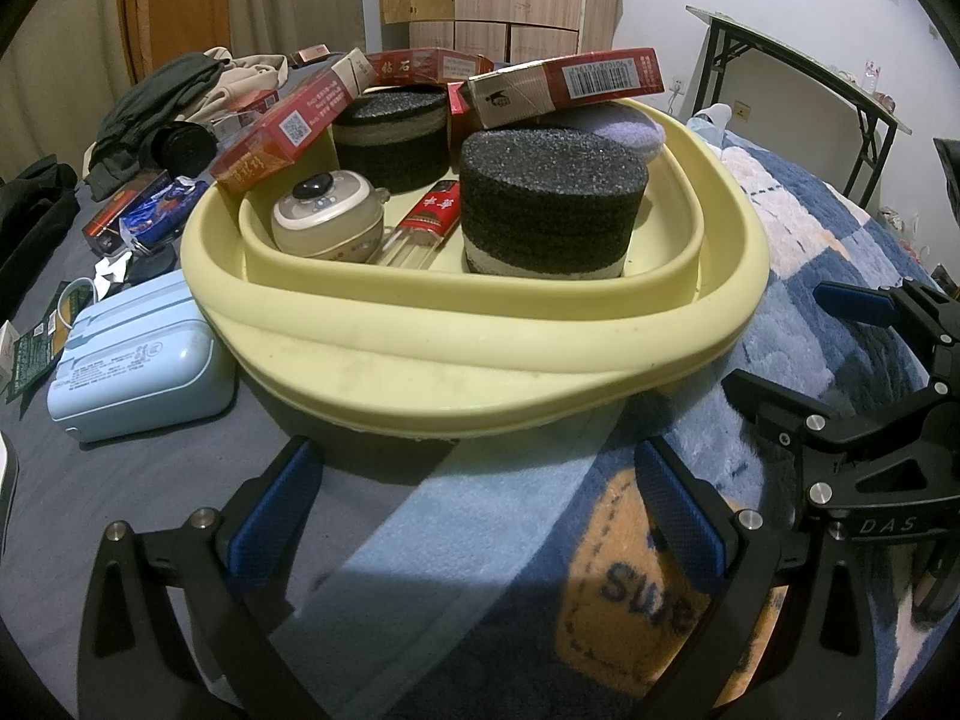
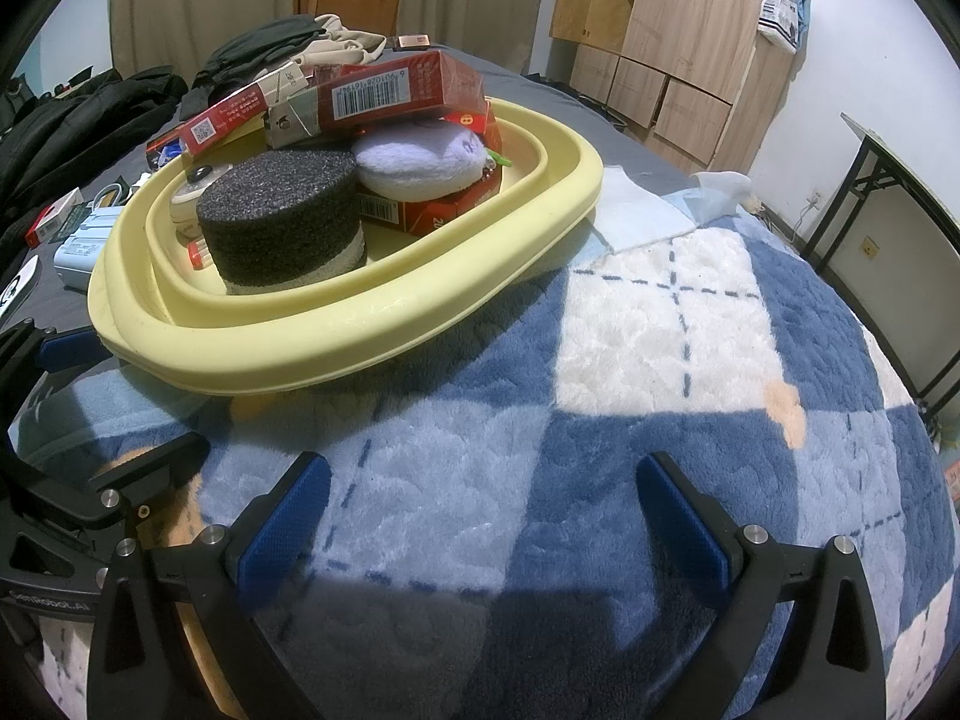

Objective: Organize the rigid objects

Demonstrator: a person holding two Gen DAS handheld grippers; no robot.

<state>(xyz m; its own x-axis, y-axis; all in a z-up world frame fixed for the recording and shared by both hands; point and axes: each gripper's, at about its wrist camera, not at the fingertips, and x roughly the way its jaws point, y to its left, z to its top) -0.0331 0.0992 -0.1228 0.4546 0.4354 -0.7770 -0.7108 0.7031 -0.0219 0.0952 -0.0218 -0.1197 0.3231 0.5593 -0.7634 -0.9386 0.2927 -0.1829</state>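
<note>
A pale yellow basin (image 1: 480, 354) (image 2: 336, 354) sits on the bed. It holds two black foam cylinders (image 1: 549, 204) (image 2: 282, 222), red cartons (image 1: 570, 84) (image 2: 396, 90), a round cream device (image 1: 327, 213), a thin red box (image 1: 429, 210) and a lilac plush pad (image 2: 420, 162). My left gripper (image 1: 477, 516) is open and empty, just in front of the basin's near rim. My right gripper (image 2: 480, 516) is open and empty over the blanket, to the right of the basin. It also shows in the left wrist view (image 1: 798, 342).
A light blue case (image 1: 138, 366) lies left of the basin, with small boxes and packets (image 1: 141, 216) behind it. Dark clothes (image 1: 162, 102) are piled at the back left. A blue checked blanket (image 2: 660, 360) covers the right side. A folding table (image 1: 810, 78) stands at the right.
</note>
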